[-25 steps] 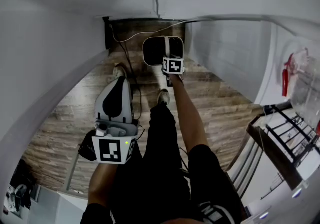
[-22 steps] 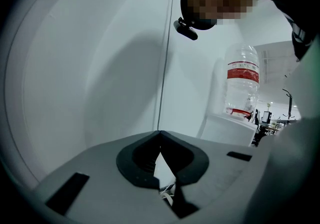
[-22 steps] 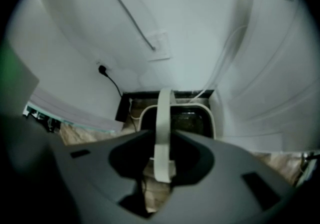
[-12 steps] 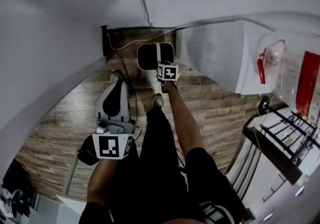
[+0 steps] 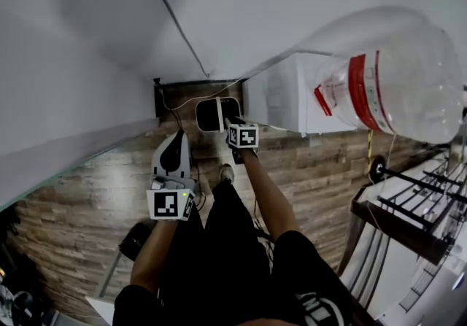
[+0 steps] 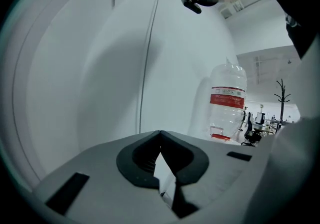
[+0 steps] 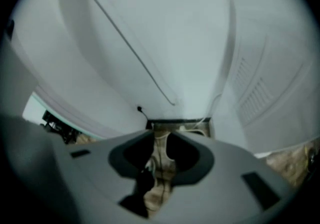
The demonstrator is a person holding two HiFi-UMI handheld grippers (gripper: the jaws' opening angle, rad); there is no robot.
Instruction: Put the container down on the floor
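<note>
A big clear water bottle (image 5: 398,84) with a red label stands neck-down on a white dispenser (image 5: 281,102) against the wall; the left gripper view also shows this bottle (image 6: 227,105). My right gripper (image 5: 228,122) hangs low by the floor corner left of the dispenser, open a little, with only floor showing between its jaws. Just beyond its marker cube is a dark, white-rimmed shape (image 5: 217,114); I cannot tell if it belongs to the gripper. My left gripper (image 5: 174,157) is shut and empty, held by my left leg and apart from the bottle.
Wood-pattern floor (image 5: 314,157) runs between white walls. A black cable (image 5: 169,109) drops from a wall socket into the corner. A black metal rack (image 5: 408,208) stands at the right. A dark object (image 5: 135,241) lies on the floor at the left.
The head view has tipped upward, bringing the water bottle and dispenser fully into sight. Both grippers keep the same pose relative to my body, and their jaws look unchanged.
</note>
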